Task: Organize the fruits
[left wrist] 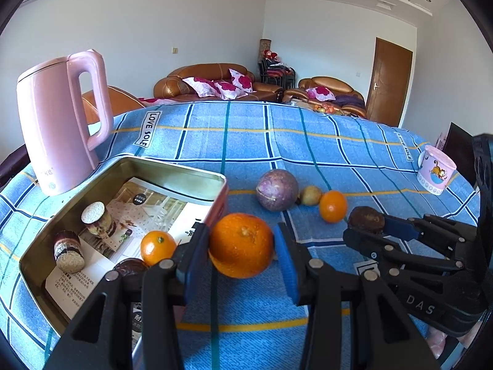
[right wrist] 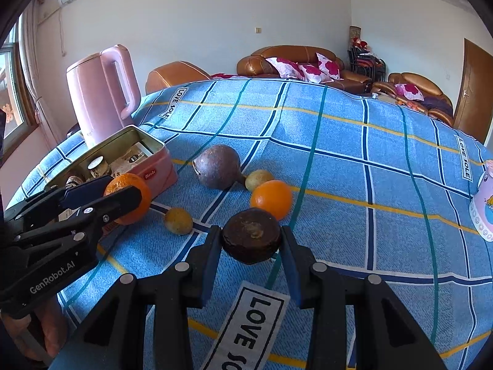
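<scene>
My left gripper (left wrist: pixel 242 246) is shut on a large orange (left wrist: pixel 241 244), held just right of the pink tin box (left wrist: pixel 172 172); it also shows in the right wrist view (right wrist: pixel 128 199). My right gripper (right wrist: pixel 251 240) is shut on a dark brown round fruit (right wrist: pixel 251 236), seen too in the left wrist view (left wrist: pixel 366 219). On the blue checked cloth lie a purple passion fruit (right wrist: pixel 218 166), a small orange (right wrist: pixel 271 199), a yellowish fruit (right wrist: pixel 262 178) and another small yellow fruit (right wrist: pixel 178 221). In the tin lie a small orange (left wrist: pixel 157 247) and a dark fruit (left wrist: pixel 131 266).
A pink kettle (left wrist: pixel 61 123) stands behind the tin. Two small jars (left wrist: pixel 97 219) and a printed leaflet (left wrist: pixel 148 215) lie in the tin. A pink cartoon mug (left wrist: pixel 436 169) stands at the table's right edge. Sofas stand beyond the table.
</scene>
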`<state>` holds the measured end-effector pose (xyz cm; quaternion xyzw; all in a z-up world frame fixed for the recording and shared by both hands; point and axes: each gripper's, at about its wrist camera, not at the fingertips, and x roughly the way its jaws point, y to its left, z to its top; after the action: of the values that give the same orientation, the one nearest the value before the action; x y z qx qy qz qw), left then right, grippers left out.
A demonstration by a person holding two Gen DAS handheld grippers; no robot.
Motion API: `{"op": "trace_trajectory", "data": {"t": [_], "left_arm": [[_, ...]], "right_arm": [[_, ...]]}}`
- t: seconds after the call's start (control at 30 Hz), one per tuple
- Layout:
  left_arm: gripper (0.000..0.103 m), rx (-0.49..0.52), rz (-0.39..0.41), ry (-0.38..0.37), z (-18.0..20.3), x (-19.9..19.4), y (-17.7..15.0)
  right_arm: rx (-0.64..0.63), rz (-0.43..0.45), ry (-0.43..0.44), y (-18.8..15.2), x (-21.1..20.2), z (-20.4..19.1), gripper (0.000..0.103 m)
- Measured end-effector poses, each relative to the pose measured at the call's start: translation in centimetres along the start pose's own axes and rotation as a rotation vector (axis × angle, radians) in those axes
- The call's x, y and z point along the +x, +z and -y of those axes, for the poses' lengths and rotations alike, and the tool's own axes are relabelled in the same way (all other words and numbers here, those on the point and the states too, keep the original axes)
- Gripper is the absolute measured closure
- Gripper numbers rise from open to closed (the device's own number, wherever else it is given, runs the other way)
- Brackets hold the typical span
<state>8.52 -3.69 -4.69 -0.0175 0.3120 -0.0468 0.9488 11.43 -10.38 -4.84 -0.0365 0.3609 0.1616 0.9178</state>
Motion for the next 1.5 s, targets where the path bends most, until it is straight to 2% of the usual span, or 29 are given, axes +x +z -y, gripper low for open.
{"op": "trace_trajectory", "data": {"t": [0.5, 1.5], "left_arm": [[0.057, 0.013, 0.043, 0.001, 0.2, -0.8, 0.0], [0.057, 0.040, 0.130, 0.007, 0.8, -2.4, -0.2]], "right_arm": [[-0.031, 0.096, -0.004, -0.1, -1.7, -0.5, 0.063], [-0.050, 0.234, -0.022, -0.6, -4.3, -0.9, 0.063]]}}
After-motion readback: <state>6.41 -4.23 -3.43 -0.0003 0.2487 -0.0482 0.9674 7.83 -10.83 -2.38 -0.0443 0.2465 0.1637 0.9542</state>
